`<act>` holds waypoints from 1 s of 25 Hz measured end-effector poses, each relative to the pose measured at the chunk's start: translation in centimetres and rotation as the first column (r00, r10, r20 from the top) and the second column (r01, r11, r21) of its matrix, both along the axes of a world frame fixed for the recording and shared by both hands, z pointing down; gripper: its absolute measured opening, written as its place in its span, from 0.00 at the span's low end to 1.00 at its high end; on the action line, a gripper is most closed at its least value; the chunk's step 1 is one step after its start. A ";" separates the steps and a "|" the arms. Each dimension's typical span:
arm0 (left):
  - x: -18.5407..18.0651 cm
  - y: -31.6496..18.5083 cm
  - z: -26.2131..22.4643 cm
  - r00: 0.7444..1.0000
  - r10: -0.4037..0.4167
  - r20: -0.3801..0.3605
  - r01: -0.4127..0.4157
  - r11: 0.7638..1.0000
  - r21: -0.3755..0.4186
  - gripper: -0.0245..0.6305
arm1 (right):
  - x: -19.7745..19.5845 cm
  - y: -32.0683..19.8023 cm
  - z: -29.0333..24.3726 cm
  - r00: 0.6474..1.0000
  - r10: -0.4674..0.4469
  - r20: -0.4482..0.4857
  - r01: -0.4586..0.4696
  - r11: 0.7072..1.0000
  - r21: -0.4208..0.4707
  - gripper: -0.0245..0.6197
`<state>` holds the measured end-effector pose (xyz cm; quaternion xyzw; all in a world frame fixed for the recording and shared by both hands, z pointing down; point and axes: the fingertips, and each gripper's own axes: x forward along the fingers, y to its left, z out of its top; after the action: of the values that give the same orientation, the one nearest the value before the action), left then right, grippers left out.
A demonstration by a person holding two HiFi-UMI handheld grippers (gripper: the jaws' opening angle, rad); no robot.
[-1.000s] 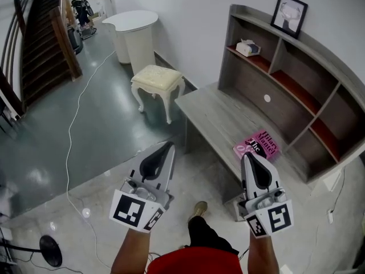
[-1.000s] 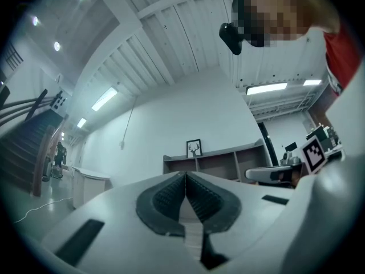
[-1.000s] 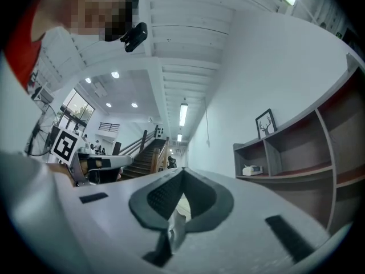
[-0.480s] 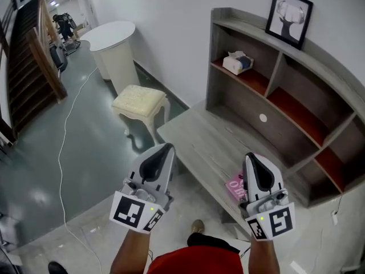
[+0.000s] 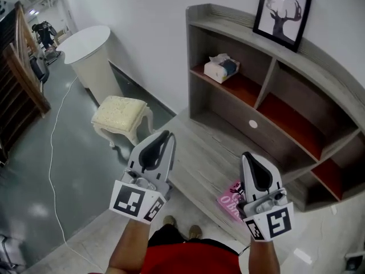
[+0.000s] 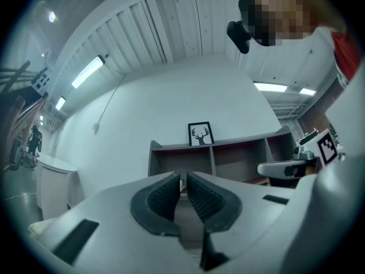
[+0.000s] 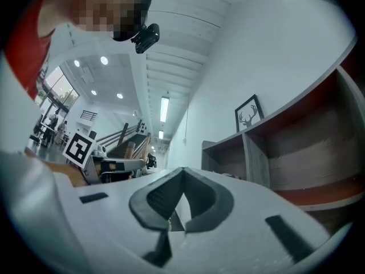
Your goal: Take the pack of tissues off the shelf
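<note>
Pink book [image 5: 229,196] near shut R claw [image 5: 248,155], L claw [image 5: 165,135] shut — tissue pack [image 5: 221,68] on shelf [image 5: 246,88].

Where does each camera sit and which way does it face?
Head view: on the head, looking steeply down at shelf and pack of tissues; left gripper, right gripper, forearms show.
Left gripper view: on left gripper, facing the shelf along its shut jaws.
Right gripper view: on right gripper, shut jaws, shelf at right.
All share the deer picture.

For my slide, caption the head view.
Left tool and right tool, both shut, face the shelf holding the tissue pack.
</note>
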<state>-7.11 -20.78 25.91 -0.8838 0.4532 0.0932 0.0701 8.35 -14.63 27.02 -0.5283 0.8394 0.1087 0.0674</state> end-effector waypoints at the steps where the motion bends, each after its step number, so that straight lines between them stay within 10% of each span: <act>1: 0.4 -0.9 0.0 1.000 0.011 0.002 -0.011 1.000 -0.001 0.06 | 0.2 -0.5 0.0 1.000 0.013 -0.001 -0.013 1.000 0.001 0.05; 8: 3.0 -8.1 0.9 0.992 0.128 0.012 -0.127 0.991 -0.031 0.09 | 0.7 -4.8 0.3 0.990 0.139 -0.007 -0.139 0.990 -0.003 0.05; 18: 8.1 -18.4 2.6 0.945 0.325 0.030 -0.320 0.942 -0.095 0.56 | 0.0 -10.3 0.5 0.947 0.318 -0.044 -0.318 0.948 -0.009 0.05; 25: 12.1 -24.2 4.5 0.936 0.338 0.101 -0.321 0.935 -0.153 0.69 | 0.9 -11.8 0.8 0.903 0.427 -0.055 -0.428 0.903 -0.015 0.05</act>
<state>5.02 -44.97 30.36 -0.9541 0.2981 0.0173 0.0223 9.28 -26.40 27.86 -0.6975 0.7059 0.1229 0.0139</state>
